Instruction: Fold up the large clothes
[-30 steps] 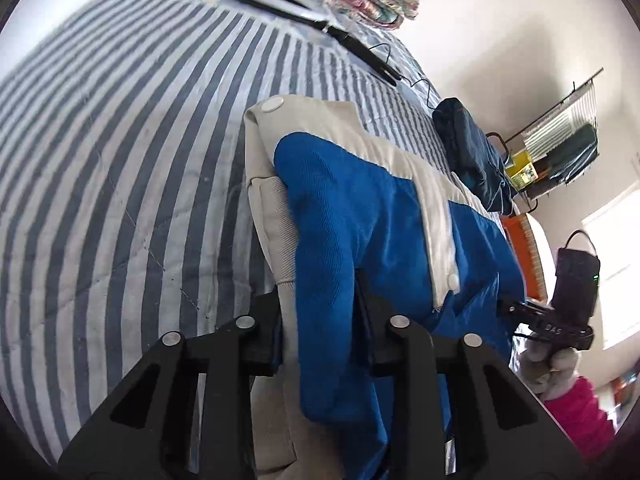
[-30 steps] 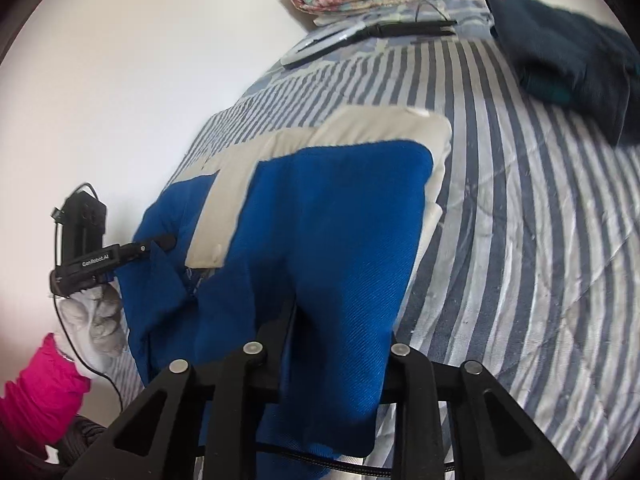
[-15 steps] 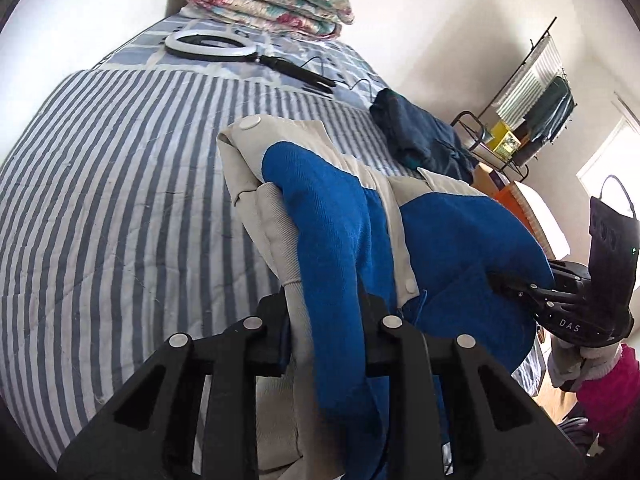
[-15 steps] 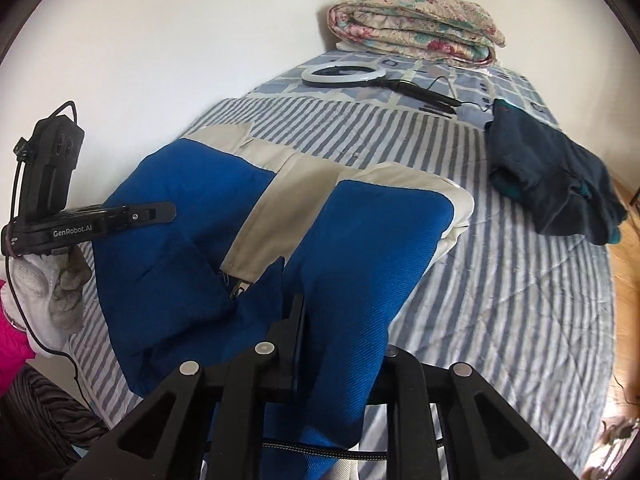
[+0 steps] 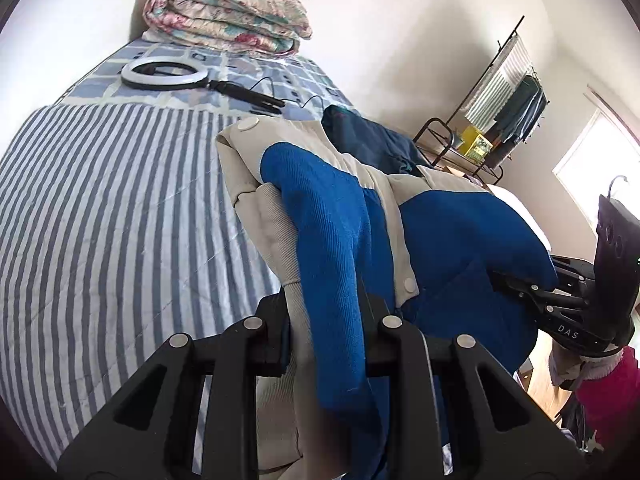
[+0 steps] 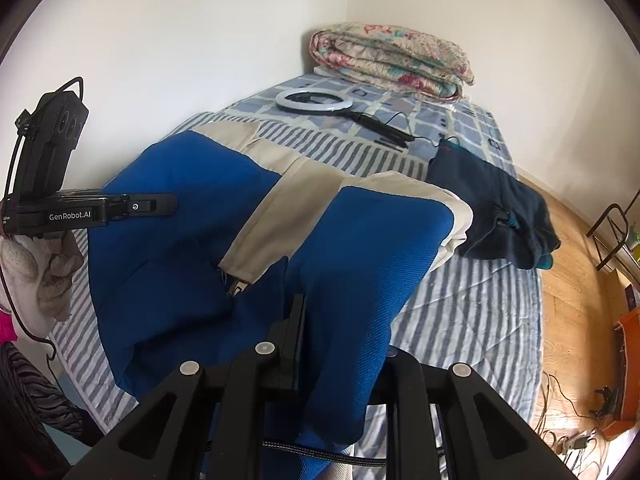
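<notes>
Gripping blue-and-beige jacket (image 5: 332,248): left gripper (image 5: 326,330) and right gripper (image 6: 340,352), both clamped, above striped bed (image 5: 100,208).

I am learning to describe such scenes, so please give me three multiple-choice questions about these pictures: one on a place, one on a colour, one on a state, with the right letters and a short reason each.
1. Where does the ring light lie?
A. on the wooden floor
B. on the bed, in front of the folded floral quilt
C. on the metal rack

2. Which colours does the held jacket have?
A. red and black
B. green and white
C. blue and beige

3. What is the state of the left gripper?
A. shut on the jacket
B. open above the bed
C. lying on the floor

Answers:
1 B, the ring rests on the checked bedding just before the quilt.
2 C, blue panels meet beige bands and a beige collar.
3 A, the cloth passes between its closed fingers; the right gripper pinches the jacket too.
</notes>
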